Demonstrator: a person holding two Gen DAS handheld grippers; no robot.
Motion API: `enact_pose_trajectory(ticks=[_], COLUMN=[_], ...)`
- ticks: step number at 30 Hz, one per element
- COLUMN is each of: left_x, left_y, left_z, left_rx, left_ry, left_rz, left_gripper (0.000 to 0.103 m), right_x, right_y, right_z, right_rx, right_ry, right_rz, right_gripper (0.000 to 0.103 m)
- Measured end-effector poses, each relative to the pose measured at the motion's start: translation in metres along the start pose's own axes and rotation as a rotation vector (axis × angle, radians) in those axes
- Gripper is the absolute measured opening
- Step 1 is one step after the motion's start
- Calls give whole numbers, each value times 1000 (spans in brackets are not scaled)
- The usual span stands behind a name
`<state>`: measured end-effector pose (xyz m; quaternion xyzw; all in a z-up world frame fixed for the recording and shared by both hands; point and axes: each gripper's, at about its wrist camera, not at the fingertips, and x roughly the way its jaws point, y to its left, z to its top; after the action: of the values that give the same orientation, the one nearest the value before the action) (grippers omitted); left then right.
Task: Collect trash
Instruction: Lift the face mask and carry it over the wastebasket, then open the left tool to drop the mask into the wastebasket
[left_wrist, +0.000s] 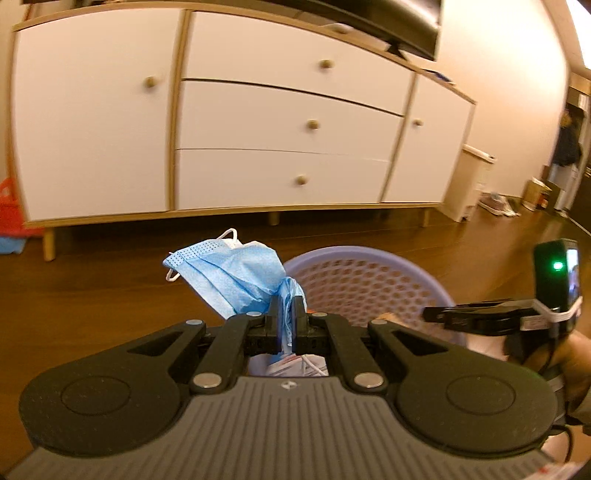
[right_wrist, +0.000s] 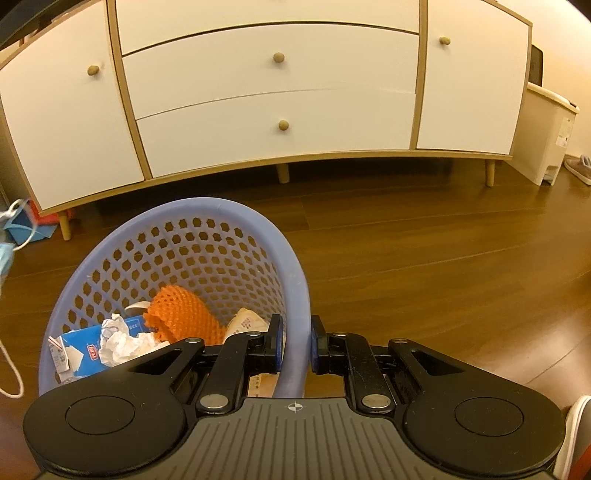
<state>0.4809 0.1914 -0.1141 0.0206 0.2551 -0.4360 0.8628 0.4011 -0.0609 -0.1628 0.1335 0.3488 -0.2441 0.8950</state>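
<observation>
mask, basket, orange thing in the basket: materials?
Face mask: looks like thin nonwoven fabric, matte, pleated and creased. Basket: likely moulded plastic, smooth lavender rim, perforated wall. Orange netting: probably soft foam mesh; it looks squashed and matte.

Basket (left_wrist: 369, 284) base hidden behind left gripper (left_wrist: 287, 317) body. Face mask (right_wrist: 5, 254) cut off by the right wrist view's left edge. Television (left_wrist: 388, 26) cropped at top. Print on blue carton (right_wrist: 86, 349) too small to read. Far doorway figure (left_wrist: 565, 144) blurred.
</observation>
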Motion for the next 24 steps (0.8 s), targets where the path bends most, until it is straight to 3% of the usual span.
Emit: enact_pose_trajectory(ticks=[17,21,24], left_x=[38,44,44], left_y=[-52,-52,-50], left_z=[1,-2,-3], left_rx=[88,87,80], left_ry=[57,73,76], left_rz=[-160,-145,-152], left_gripper=[2,22,23], right_x=[-2,-2,-1], right_y=[0,0,2], right_z=[-2,-2,-3], right_rx=[-22,-23,-24], right_ry=[-9,-9,-11], right_rz=[4,5,4], right_gripper=[10,10,10])
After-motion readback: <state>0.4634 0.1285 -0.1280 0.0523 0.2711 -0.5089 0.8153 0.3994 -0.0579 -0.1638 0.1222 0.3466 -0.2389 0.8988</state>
